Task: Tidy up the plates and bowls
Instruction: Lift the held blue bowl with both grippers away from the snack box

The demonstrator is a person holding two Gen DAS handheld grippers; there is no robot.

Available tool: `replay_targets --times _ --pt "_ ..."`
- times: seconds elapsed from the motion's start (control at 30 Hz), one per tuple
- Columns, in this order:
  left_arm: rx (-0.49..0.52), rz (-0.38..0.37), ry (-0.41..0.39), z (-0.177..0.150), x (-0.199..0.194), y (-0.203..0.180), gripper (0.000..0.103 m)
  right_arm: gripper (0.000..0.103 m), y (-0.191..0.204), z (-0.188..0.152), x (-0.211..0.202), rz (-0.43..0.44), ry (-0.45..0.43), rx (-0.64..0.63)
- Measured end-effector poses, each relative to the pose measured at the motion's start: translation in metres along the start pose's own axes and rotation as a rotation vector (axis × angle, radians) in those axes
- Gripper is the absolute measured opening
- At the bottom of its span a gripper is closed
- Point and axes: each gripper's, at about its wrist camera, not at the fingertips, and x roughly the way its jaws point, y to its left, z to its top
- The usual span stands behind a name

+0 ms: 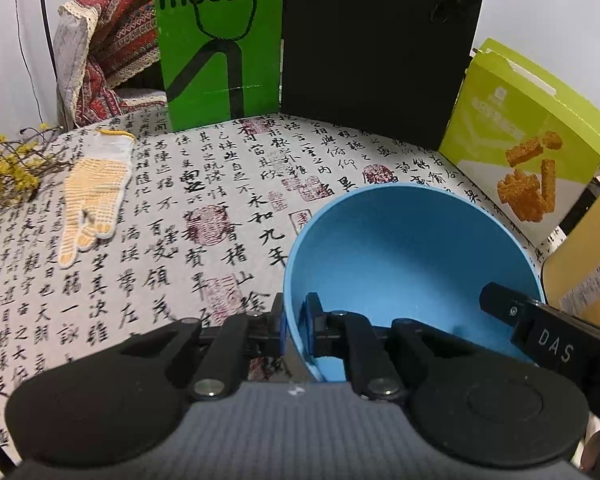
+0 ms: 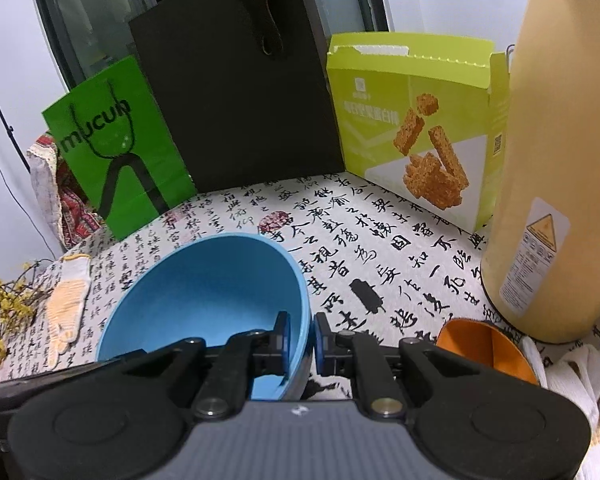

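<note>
Left gripper (image 1: 296,328) clamped on the rim of the round blue plastic bowl (image 1: 412,264), lower right of its frame; right gripper (image 2: 301,338) clamped on the opposite rim, bowl at lower centre there; bowl tilted, seemingly lifted clear of the table by both grippers; judging from that, task early, bowl not yet placed; an orange bowl (image 2: 488,350) sits lower right, untouched; no plates visible; calligraphy-print tablecloth (image 1: 220,208) covers the table; green paper bag (image 1: 220,40), black bag (image 1: 380,48), lime snack box (image 2: 416,128), tan cylinder (image 2: 556,160) line the back; knit glove (image 1: 92,200) left; pale wall behind.
</note>
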Motion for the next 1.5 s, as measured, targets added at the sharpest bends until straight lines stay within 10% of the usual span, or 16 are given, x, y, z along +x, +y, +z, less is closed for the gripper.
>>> replay_targets --times 1.5 --pt "0.000 0.051 -0.096 -0.084 -0.149 0.107 0.011 0.011 0.097 -0.088 -0.139 0.087 -0.063 -0.064"
